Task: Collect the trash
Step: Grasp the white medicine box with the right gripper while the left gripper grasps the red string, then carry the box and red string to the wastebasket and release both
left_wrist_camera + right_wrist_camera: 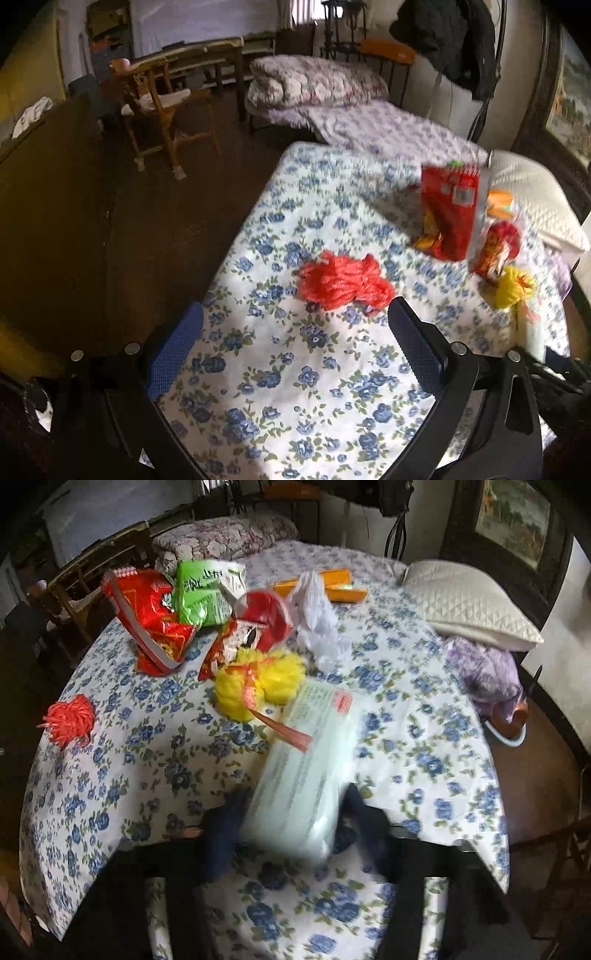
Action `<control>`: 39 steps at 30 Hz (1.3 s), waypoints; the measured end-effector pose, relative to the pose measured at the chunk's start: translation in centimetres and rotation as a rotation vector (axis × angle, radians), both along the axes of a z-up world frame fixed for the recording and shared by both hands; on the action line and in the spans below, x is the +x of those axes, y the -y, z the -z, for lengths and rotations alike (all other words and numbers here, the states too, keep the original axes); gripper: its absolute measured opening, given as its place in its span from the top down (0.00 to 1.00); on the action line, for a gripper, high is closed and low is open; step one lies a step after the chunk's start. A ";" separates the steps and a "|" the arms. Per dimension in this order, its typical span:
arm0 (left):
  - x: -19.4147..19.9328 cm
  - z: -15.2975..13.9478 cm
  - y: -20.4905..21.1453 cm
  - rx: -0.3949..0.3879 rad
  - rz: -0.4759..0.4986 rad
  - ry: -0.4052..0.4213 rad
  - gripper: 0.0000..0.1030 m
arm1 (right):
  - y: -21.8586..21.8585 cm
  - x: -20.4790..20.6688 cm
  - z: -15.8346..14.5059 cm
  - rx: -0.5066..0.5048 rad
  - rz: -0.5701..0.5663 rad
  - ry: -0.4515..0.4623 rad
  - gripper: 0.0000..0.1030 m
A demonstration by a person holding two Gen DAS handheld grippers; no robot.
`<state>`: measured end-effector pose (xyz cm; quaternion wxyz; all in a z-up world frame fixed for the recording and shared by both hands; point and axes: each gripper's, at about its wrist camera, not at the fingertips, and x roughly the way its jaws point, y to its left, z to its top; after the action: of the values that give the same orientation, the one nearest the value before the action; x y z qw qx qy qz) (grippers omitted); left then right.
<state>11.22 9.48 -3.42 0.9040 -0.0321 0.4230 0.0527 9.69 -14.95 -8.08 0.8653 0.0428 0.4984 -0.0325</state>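
Trash lies on a bed with a blue-flowered sheet point(295, 387). My left gripper point(295, 347) is open and hangs over bare sheet; a crumpled red-orange plastic bag point(343, 284) lies just beyond its fingertips, untouched. My right gripper point(295, 827) is shut on a pale translucent plastic package point(306, 771), which fills the gap between its blurred fingers. Past the package lie a yellow plastic bag point(258, 683), a red snack bag point(147, 620), a green snack bag point(207, 590), a red-lidded cup point(266, 620), white crumpled plastic point(317, 616) and an orange box point(332, 587). The red-orange bag point(70, 720) sits far left.
A white quilted pillow point(469, 605) lies at the bed's right side, with a purple cloth point(487, 672) below it. A folded flowered quilt point(314, 81) sits at the far end. A wooden chair point(159, 107) stands on the dark floor to the left of the bed.
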 end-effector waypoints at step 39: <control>-3.3 -4.8 5.9 -0.200 0.278 0.158 0.60 | 2.7 -0.9 -1.1 0.206 0.010 0.061 0.51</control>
<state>7.95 3.54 1.33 0.9254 -0.0674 0.3540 -0.1177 8.81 -17.64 -6.96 0.8708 0.1348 0.4725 0.0160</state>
